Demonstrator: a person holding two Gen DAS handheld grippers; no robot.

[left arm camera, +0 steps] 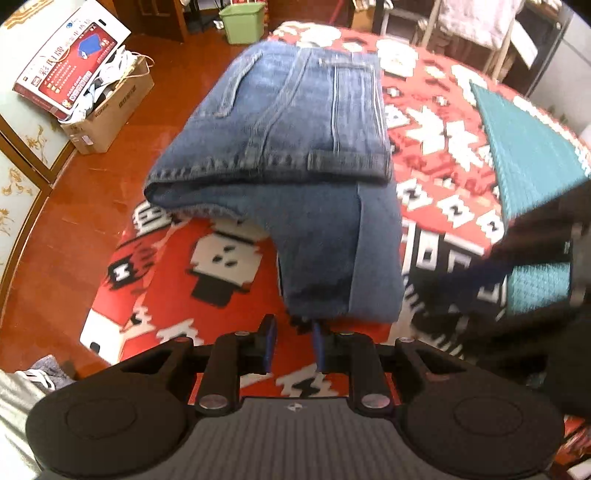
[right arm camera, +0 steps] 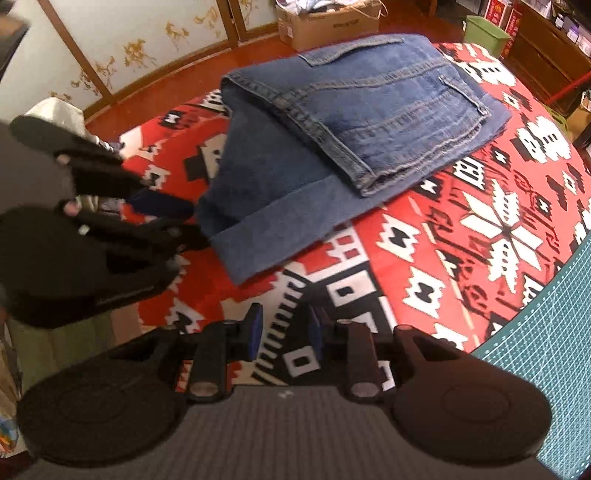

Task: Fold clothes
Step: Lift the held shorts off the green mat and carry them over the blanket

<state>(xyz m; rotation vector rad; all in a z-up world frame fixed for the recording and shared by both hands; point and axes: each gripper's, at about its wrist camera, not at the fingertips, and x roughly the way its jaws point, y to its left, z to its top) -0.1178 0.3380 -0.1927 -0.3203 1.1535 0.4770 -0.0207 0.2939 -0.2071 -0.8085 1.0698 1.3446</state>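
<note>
Item 1: jeans (left arm camera: 295,147), blue denim, lying on my table (left arm camera: 443,155) toward its far left part. The waist and seat section is folded over on top; the leg ends stick out from under it toward me, with a turned-up cuff (right arm camera: 273,218) along the near edge. The left fold edge hangs slightly past the table rim in the left view.

Item 2: table covering, red with white and black geometric pattern, round edge.

Item 3: mat (left arm camera: 528,147), teal with a grid, on the right side of the table, well apart from the jeans.

Item 4: my left claw (left arm camera: 293,338), low over the table just before the leg ends. Its blue pads (left arm camera: 271,332) stand a narrow gap apart and I see nothing between them; the denim hem sits just ahead of the tips (touching or not, I cannot tell). In the right view the same claw (right arm camera: 184,221) comes in from the left, blurred, its tips right at the cuff corner.

Item 5: my right claw (right arm camera: 284,328), fingers parted with a moderate gap, nothing held, hovering over bare patterned cloth near the jeans but apart from them.

Item 6: surroundings. Wooden floor (left arm camera: 110,177), cardboard box (left arm camera: 107,114) with a printed carton on it, green bin (left arm camera: 242,20), panels with gold flower motifs (right arm camera: 122,48).
</note>
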